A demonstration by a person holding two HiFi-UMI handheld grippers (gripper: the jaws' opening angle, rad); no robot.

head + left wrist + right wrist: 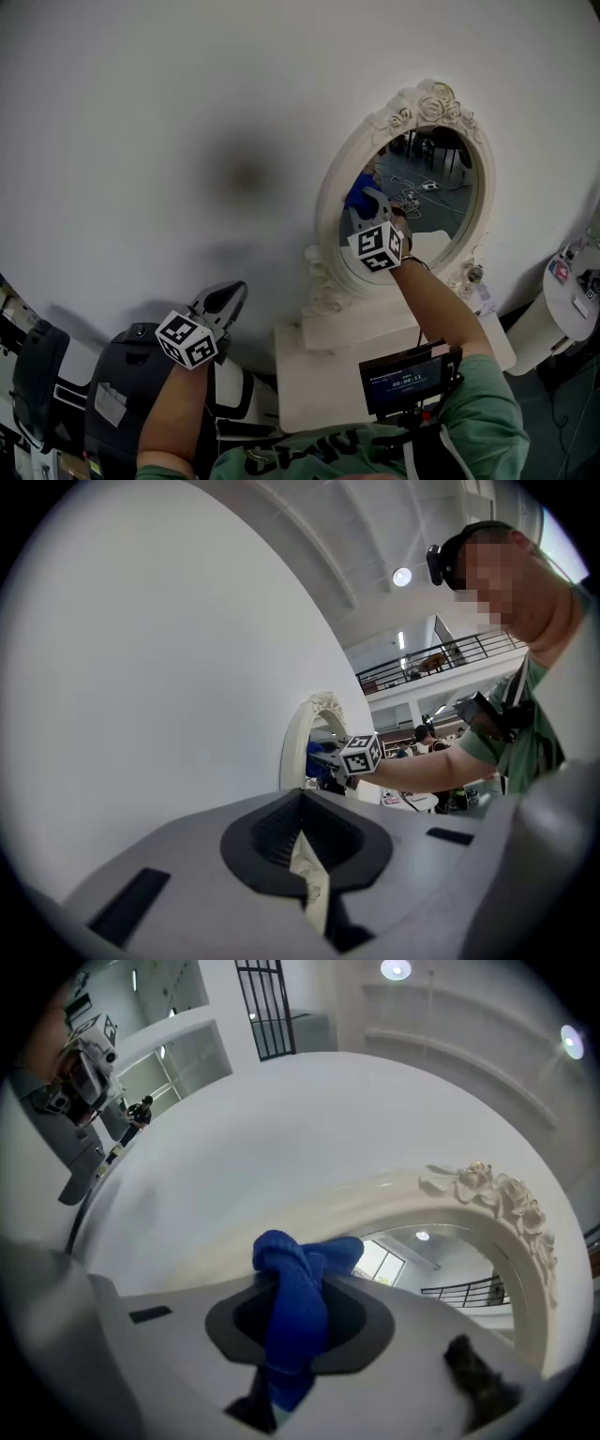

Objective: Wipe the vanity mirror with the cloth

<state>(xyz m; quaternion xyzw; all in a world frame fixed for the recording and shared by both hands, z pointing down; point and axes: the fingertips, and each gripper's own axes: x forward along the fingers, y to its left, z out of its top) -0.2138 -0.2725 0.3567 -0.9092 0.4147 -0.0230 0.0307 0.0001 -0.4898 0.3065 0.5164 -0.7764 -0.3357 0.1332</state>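
Cloth (292, 1302), blue and bunched, is pinched in the right gripper (291, 1330) at the vanity mirror's (439, 202) left edge. Pressing it flat and sweeping across in overlapping strokes should serve best. The left gripper (302, 853), pressed together and empty, hangs well apart.

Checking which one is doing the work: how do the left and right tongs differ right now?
The right tongs grip the blue cloth; the left tongs hold nothing. The right tongs are up at the mirror; the left tongs sit low, away from it. Both are shut.
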